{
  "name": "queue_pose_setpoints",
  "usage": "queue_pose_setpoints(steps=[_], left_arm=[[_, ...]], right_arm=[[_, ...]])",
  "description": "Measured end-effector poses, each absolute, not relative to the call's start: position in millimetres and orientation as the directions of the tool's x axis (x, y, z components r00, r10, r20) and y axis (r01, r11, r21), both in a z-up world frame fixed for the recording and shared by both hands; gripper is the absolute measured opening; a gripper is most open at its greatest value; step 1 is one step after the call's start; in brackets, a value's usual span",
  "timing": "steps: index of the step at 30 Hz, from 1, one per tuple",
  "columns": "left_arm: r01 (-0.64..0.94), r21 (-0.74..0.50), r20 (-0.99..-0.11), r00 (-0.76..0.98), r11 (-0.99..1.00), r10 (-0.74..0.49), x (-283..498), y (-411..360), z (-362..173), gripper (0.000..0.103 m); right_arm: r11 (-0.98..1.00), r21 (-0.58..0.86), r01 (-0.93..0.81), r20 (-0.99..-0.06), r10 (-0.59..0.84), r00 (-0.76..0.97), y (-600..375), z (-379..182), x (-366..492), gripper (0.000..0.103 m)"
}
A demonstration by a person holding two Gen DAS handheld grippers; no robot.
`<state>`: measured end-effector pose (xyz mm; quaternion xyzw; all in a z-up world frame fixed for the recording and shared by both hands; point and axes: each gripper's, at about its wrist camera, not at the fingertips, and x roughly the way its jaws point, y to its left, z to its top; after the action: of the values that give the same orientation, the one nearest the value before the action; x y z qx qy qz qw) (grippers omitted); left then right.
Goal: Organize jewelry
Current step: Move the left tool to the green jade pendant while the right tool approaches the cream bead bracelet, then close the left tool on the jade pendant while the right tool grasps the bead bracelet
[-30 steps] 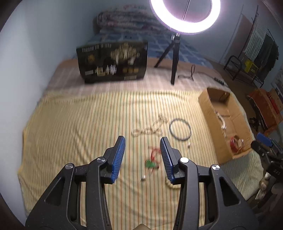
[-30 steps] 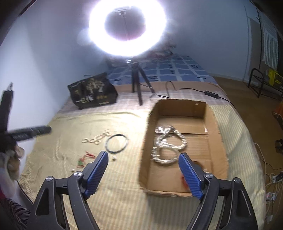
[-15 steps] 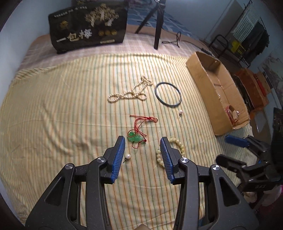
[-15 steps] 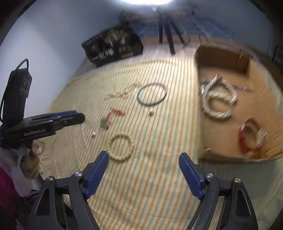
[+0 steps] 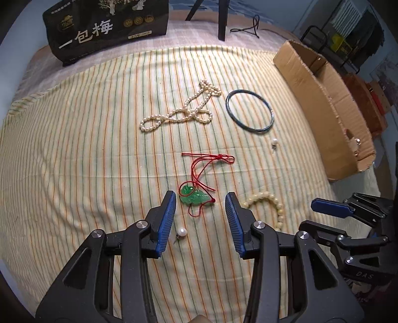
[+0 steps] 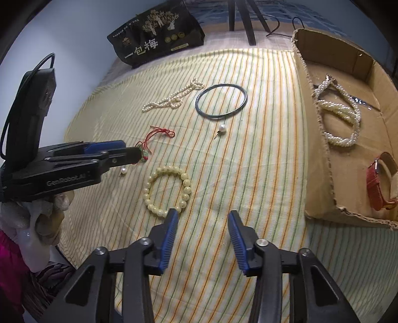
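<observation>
Jewelry lies on a striped yellow cloth. My left gripper is open, its fingers either side of a green pendant on a red cord. A pearl earring lies just below it. My right gripper is open and empty, just right of a cream bead bracelet. Farther off lie a pearl necklace, a dark bangle and a second pearl earring. The cardboard box at the right holds a twisted pearl necklace and a red strap watch.
A black gift bag stands at the back of the bed. A tripod's legs and a cable are behind the cloth. A clothes rack and boxes stand at the far right, off the bed.
Both grippers have come down and forward toward the cloth. The left one now brackets the green pendant. The right one has swung left from the box to the bead bracelet and narrowed its opening.
</observation>
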<state>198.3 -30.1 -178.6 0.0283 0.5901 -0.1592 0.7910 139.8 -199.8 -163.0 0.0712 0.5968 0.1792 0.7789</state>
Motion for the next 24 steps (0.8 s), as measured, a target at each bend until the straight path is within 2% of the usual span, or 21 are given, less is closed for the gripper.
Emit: queue_pose_setpoints(steps=[11,24], left_arm=[[0.302,-0.106,-0.955,0.233,0.947,-0.182,213.3,-41.7,-191.8,0.042],[0.338,-0.073,-0.961,0.229,0.938,-0.157,219.5,-54.9,-202.0,0.042]], right_arm=[[0.924,0.324,-0.202,-0.908,0.364,0.209,-185.9,-168.2,149.5,0.032],[0.928,0.308,-0.210,-0.916,0.349,0.201,-177.0,-175.1,156.2,0.030]])
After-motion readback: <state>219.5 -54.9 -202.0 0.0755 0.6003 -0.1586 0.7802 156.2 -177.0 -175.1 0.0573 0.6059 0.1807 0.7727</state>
